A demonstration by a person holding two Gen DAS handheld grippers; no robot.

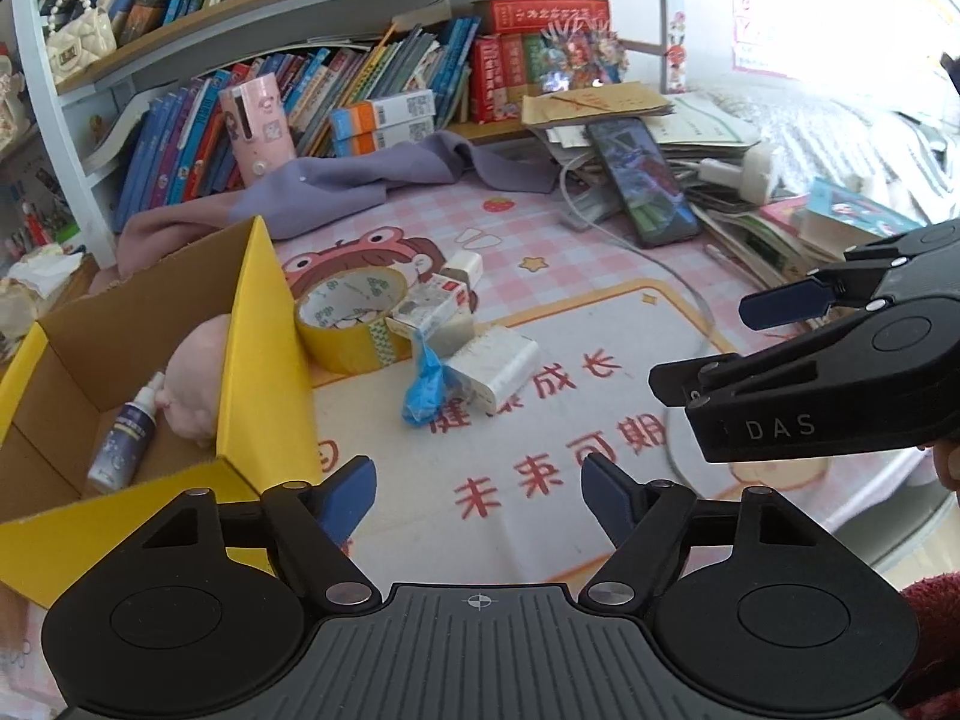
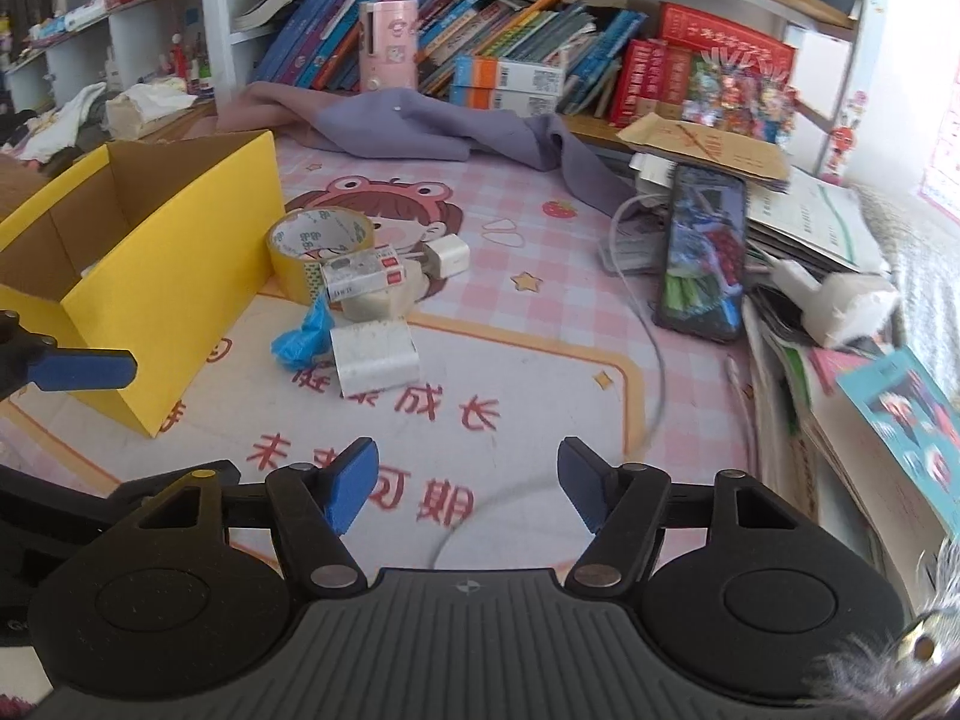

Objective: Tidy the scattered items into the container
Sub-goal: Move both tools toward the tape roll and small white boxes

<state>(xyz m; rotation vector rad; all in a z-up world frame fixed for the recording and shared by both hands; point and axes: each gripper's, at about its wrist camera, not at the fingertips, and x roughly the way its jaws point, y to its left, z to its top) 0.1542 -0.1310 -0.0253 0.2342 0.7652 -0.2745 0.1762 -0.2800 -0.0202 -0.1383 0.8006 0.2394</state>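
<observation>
Both grippers hover short of the clutter, jaws apart, nothing between them. Landmark: yellow cardboard box (image 2: 174,276), open top, on the tabletop (image 2: 528,360). Just beside its right wall sits the pile: tape roll (image 2: 318,240) touching the wall, small white carton (image 2: 366,270) leaning on the roll, blue crumpled bag (image 2: 300,336) and white rectangular box (image 2: 375,354) nearest the grippers, white charger plug (image 2: 447,255) at the far side. The white box's long axis runs roughly crosswise. The pile lies ahead of the left gripper (image 1: 477,495), ahead-left of the right gripper (image 2: 468,486); left looks nearer the box. Inside the box: spray bottle (image 1: 126,432) and pink plush toy (image 1: 195,384).
</observation>
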